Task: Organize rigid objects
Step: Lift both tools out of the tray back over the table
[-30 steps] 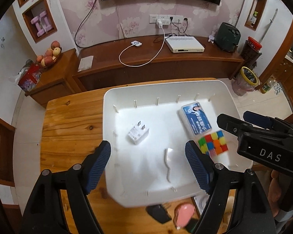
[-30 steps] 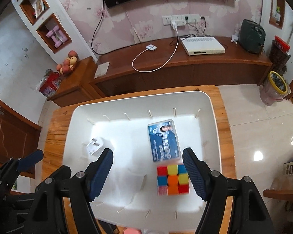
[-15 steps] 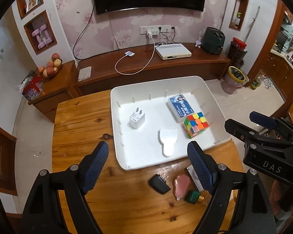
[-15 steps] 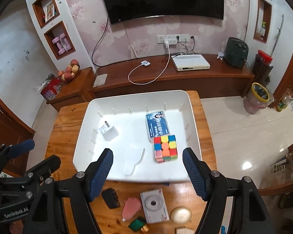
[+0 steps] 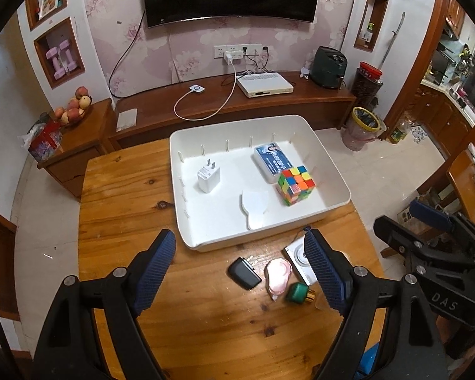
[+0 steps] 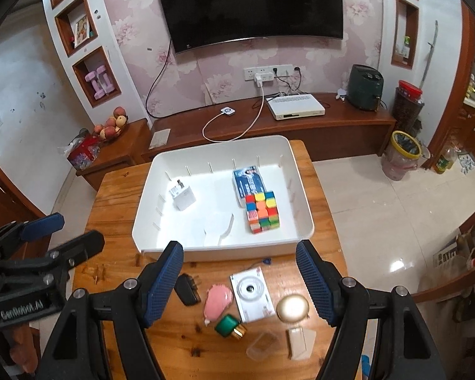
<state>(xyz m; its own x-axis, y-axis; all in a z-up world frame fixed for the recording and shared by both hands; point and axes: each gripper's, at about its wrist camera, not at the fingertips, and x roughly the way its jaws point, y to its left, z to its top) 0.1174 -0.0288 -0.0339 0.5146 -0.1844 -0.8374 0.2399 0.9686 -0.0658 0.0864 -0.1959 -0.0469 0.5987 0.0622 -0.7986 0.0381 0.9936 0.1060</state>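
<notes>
Both the left tongs [image 5: 240, 256] and right tongs [image 6: 239, 266] hang wide and empty above the wooden table [image 5: 123, 196]. The white plastic tray [image 6: 304, 190] already holds a white plug adapter [image 6: 183, 197], a blue card box [image 6: 249, 181] and a multicoloured puzzle cube [image 6: 262, 211]. Still loose on the table, nearer than the tray, are a black charger [image 6: 186, 289], a pink oval piece [image 6: 217, 304], a white toy camera [image 6: 252, 294] and a gold round compact [image 6: 293, 307]. The next pick probably goes best with a straight descent, the fingers straddling one piece only. Compared with a second ago, both views have pulled back, bringing these loose items into sight.
</notes>
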